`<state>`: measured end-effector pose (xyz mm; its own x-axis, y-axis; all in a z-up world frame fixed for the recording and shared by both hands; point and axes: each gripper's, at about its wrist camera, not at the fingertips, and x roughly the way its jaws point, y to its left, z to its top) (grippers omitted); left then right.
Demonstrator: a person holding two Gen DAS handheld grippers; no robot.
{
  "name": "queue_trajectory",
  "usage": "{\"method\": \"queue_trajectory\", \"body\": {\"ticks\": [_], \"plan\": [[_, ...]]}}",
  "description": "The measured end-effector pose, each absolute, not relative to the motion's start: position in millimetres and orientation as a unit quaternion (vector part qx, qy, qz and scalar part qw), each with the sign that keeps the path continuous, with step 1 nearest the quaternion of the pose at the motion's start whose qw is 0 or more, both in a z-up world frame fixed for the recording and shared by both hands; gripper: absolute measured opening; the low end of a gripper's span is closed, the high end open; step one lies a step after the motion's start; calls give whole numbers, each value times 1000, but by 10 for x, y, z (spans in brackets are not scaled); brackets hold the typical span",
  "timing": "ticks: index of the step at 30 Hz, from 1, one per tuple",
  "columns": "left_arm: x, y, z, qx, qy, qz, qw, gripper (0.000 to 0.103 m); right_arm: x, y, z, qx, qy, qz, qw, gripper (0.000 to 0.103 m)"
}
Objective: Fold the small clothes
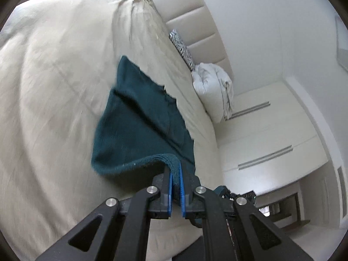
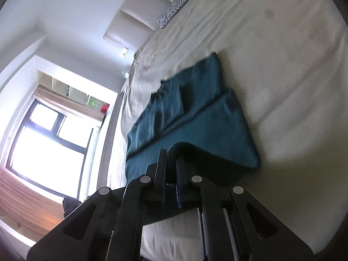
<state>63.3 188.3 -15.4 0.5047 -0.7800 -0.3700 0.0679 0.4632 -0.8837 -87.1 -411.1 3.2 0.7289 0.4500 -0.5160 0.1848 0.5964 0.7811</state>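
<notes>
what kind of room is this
Most likely a bedroom: the teal garment lies on a bed with a cream sheet, backed by a padded headboard, with a white pillow at its head and built-in wardrobe doors alongside.

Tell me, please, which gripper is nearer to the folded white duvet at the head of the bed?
Probably the left. The left gripper, shut on the teal garment, holds the edge on the side where the white duvet lies; from the right gripper, the duvet appears further across the bed.
</notes>
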Motion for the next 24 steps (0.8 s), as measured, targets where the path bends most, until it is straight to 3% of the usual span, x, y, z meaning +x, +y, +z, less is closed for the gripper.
{"method": "queue_trajectory", "body": {"ticks": [13, 24], "plan": [[1904, 1761, -178, -451, 392, -253, 761, 7, 423, -4425, 91, 425, 327, 21, 844, 6], [2840, 1660, -409, -426, 413, -215, 775, 7, 1505, -4548, -307, 417, 349, -21, 839, 6]]}}
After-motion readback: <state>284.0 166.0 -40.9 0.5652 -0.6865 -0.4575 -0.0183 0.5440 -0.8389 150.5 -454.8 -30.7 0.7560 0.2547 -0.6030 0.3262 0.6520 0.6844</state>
